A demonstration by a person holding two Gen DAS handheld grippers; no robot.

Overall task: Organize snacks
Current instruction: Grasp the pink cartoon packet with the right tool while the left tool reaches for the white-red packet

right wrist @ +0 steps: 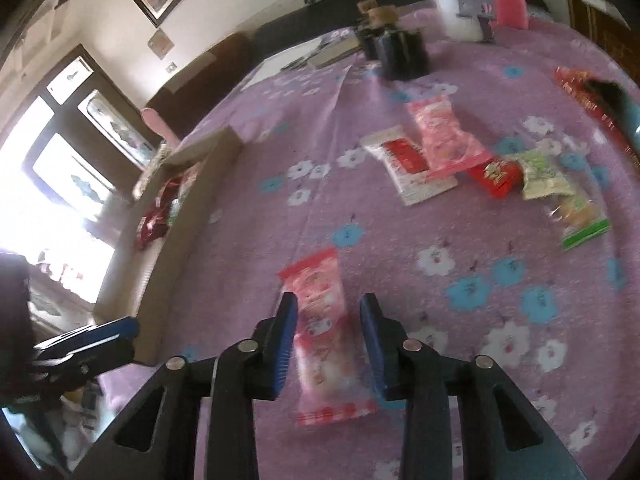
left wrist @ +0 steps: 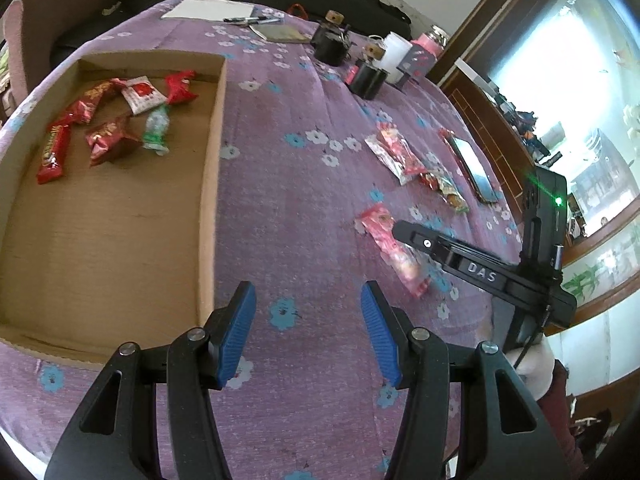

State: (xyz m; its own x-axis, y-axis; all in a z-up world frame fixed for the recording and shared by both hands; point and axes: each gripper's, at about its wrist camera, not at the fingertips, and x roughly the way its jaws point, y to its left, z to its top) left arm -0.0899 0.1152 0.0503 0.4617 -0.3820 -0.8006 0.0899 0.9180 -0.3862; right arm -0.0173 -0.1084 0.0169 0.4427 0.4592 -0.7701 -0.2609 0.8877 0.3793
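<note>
A cardboard box [left wrist: 212, 184] lies on the purple flowered cloth and holds several red, white and green snacks [left wrist: 108, 120]. My left gripper [left wrist: 308, 292] is open and empty, above the cloth beside the box's near right corner. A pink snack packet [right wrist: 320, 320] lies flat on the cloth between the fingers of my right gripper [right wrist: 328, 297]. Those jaws are open, with a gap at the right pad. In the left wrist view the same pink snack packet [left wrist: 390, 248] sits under the right gripper [left wrist: 404, 230]. Several more snacks [right wrist: 444, 140] lie further back on the cloth.
Black holders [left wrist: 330, 46], a white bottle [left wrist: 394, 54] and a pink jar [left wrist: 426, 46] stand at the far edge, with paper [left wrist: 208, 10] and pens. A dark flat object [left wrist: 474, 164] lies near the right edge. A gloved hand [left wrist: 532, 368] holds the right gripper.
</note>
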